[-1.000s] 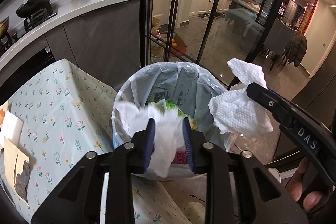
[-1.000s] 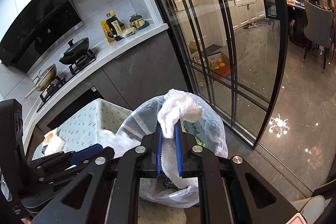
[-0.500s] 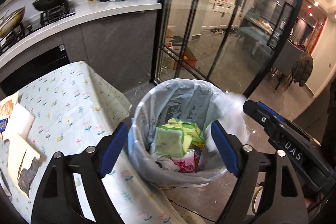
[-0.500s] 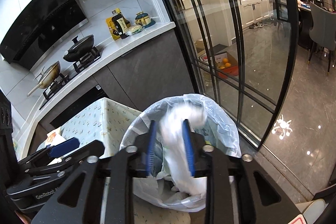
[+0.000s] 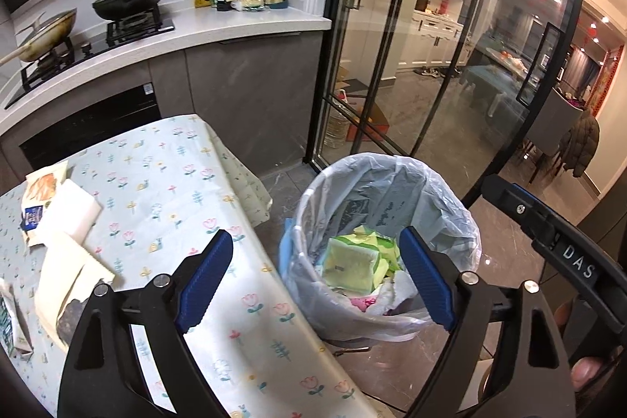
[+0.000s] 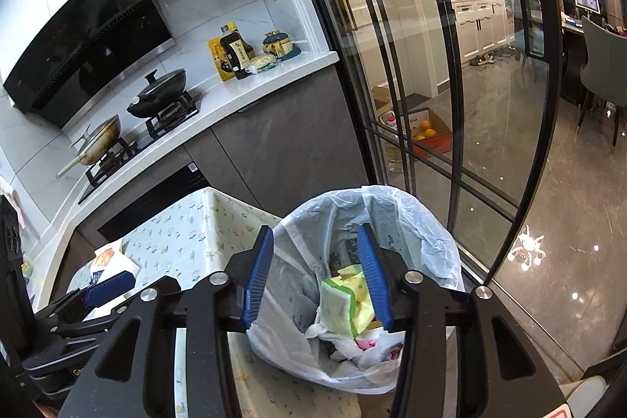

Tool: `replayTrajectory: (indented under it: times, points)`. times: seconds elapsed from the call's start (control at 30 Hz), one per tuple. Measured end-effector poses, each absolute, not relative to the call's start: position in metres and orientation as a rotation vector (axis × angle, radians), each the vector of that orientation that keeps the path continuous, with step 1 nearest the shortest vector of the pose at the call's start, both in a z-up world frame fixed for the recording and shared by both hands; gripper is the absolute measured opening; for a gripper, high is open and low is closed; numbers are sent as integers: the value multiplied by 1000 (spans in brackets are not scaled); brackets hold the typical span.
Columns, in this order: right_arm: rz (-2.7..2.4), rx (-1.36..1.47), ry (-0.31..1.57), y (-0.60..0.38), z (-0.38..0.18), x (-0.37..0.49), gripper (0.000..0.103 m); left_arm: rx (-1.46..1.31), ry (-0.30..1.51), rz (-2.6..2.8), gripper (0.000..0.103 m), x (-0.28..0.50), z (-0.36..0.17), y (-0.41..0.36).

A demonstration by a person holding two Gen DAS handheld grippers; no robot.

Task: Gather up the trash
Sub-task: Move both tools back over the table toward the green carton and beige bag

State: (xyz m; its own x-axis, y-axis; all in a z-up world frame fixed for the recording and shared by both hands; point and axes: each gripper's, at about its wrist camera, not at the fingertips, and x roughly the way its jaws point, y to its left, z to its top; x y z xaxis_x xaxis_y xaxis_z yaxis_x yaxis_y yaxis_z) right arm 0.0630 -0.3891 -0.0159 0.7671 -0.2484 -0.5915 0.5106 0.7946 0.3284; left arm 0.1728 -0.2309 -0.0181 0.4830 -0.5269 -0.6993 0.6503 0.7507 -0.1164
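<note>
I am holding the left gripper (image 5: 315, 281) above the edge of the worktop (image 5: 164, 190), its blue fingers (image 5: 203, 277) spread wide and carrying nothing. At the far left of the floral cloth, a food packet (image 5: 41, 196) is lying with a white block (image 5: 72, 208) partly over it, and a torn cream paper wrapper (image 5: 66, 285) is sitting just nearer to me. Moving right, the trash bin (image 5: 443, 206), lined with a clear plastic bag, is standing on the floor just beside the worktop's hanging cloth. Inside it the collected trash is resting: a green-and-yellow packet (image 5: 350, 267) on top, crumpled white tissue (image 5: 401, 290) to its right, and something pink (image 5: 364, 302) below.

I am keeping the right gripper (image 6: 315, 277) over the same bin (image 6: 423, 222), its fingers (image 6: 256, 277) released and apart, gripping nothing. Between them I am seeing the green-and-yellow packet (image 6: 339, 298) and the white tissue (image 6: 356, 353) lying at the bottom of the bag. Behind the bin, the glass sliding door (image 6: 450, 85) is closing off the tiled hall.
</note>
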Motion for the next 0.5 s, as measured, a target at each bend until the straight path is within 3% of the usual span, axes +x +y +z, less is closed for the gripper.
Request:
replayTrajectory:
  times: [0.5]
  points:
    - [-338, 440, 563, -325, 2, 77, 48, 101, 768, -604, 88, 176, -10, -153]
